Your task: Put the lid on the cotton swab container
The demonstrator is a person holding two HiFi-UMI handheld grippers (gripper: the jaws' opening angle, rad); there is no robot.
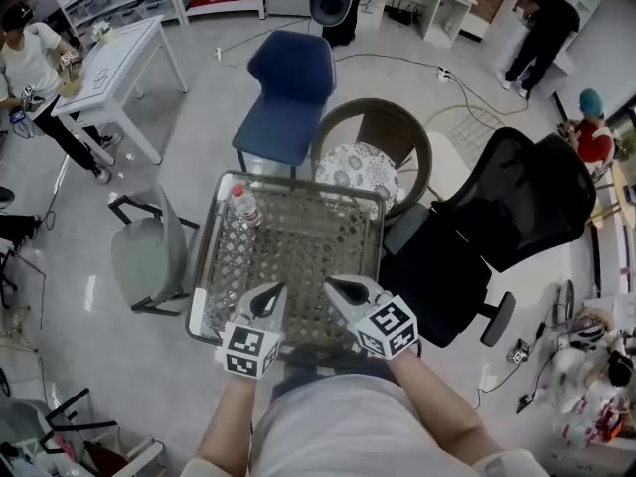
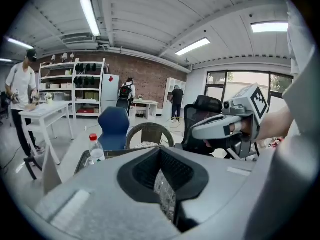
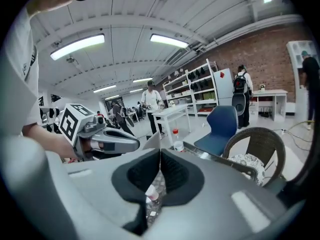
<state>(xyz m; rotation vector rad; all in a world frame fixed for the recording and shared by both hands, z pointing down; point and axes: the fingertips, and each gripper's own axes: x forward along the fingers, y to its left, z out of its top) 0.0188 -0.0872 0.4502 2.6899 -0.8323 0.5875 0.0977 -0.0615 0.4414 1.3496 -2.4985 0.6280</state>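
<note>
Both your claws are closed tight and hold nothing. The left gripper and right gripper hover side by side over the near edge of the table. You look to be at the start, before any pickup. I can make out neither the cotton swab container nor its lid. A small pale-capped thing lies below your right jaws, but I cannot tell what it is. Next, find the lid and open a claw for it. Farther off stands a red-capped bottle. Its label is unreadable, and no other writing can be read.
</note>
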